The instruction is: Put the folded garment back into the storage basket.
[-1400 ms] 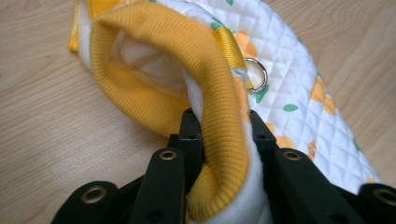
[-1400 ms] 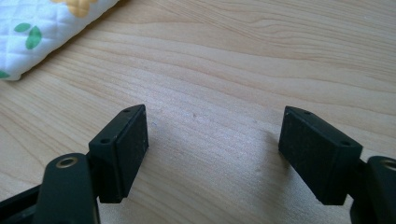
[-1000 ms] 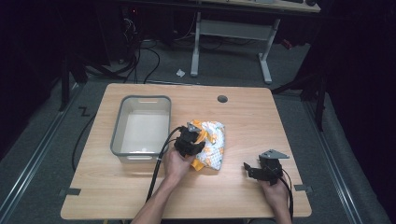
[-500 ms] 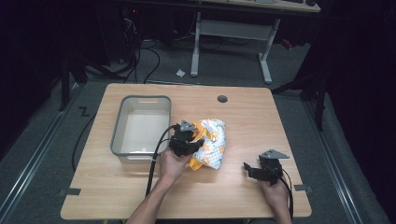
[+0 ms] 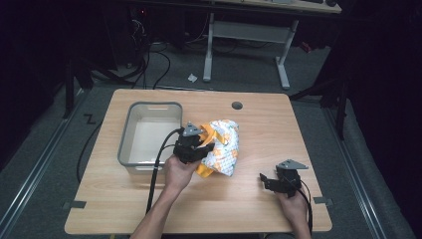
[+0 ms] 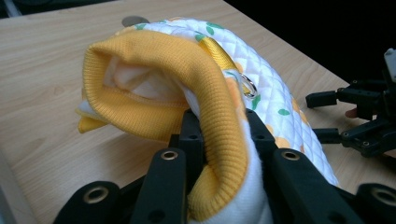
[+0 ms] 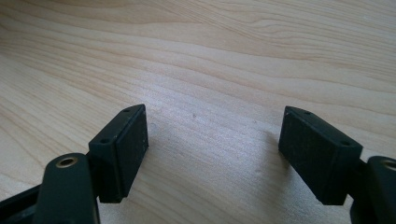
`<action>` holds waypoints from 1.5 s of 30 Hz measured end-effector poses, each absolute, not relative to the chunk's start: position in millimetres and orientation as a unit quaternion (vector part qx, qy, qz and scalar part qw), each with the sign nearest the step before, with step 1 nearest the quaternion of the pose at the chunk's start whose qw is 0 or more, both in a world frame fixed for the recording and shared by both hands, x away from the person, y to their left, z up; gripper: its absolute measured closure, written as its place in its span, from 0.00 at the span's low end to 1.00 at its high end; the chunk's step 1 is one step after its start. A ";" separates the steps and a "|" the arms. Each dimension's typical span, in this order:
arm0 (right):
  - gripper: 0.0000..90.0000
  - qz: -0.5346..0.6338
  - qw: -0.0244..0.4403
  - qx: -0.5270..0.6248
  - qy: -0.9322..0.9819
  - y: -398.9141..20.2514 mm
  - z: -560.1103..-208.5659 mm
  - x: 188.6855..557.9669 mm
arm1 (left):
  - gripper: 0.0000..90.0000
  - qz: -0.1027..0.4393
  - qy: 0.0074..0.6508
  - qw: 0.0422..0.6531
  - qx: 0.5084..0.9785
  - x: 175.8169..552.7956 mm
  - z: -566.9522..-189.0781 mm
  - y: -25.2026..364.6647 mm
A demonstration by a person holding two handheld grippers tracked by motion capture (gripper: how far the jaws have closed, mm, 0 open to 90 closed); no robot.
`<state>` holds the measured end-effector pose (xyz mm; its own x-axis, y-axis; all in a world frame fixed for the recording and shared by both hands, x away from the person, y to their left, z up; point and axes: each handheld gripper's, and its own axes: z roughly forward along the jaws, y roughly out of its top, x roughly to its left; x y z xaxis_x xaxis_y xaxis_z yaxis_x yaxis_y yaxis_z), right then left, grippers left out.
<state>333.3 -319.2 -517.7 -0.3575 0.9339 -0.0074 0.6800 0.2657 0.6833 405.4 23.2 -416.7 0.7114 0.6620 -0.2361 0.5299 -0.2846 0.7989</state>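
Left tongs (image 5: 203, 145), clamped on quilted garment (image 5: 223, 147), have lifted it higher, nearer grey bin (image 5: 130, 133); bin interior looks bare. Right tongs (image 5: 268, 180) gape wide over tabletop (image 5: 298, 124), unmoved.

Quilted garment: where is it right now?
High view: the quilted garment sits mid-table, clamped in the left claw, just right of the grey bin.

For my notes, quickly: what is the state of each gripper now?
Left gripper: closed on the yellow-trimmed white quilted cloth.
Right gripper: open, holding nothing.
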 end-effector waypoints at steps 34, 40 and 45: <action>0.27 0.301 0.212 0.527 0.766 -319.4 -517.8 333.6 | 0.82 0.096 0.399 0.499 0.763 409.9 -388.6 79.1; 0.27 0.301 0.212 0.527 0.766 -319.4 -517.8 333.6 | 0.82 0.102 0.405 0.497 0.760 410.3 -386.7 88.3; 0.27 0.301 0.212 0.527 0.766 -319.4 -517.8 333.6 | 0.82 0.111 0.411 0.498 0.755 410.4 -384.4 97.4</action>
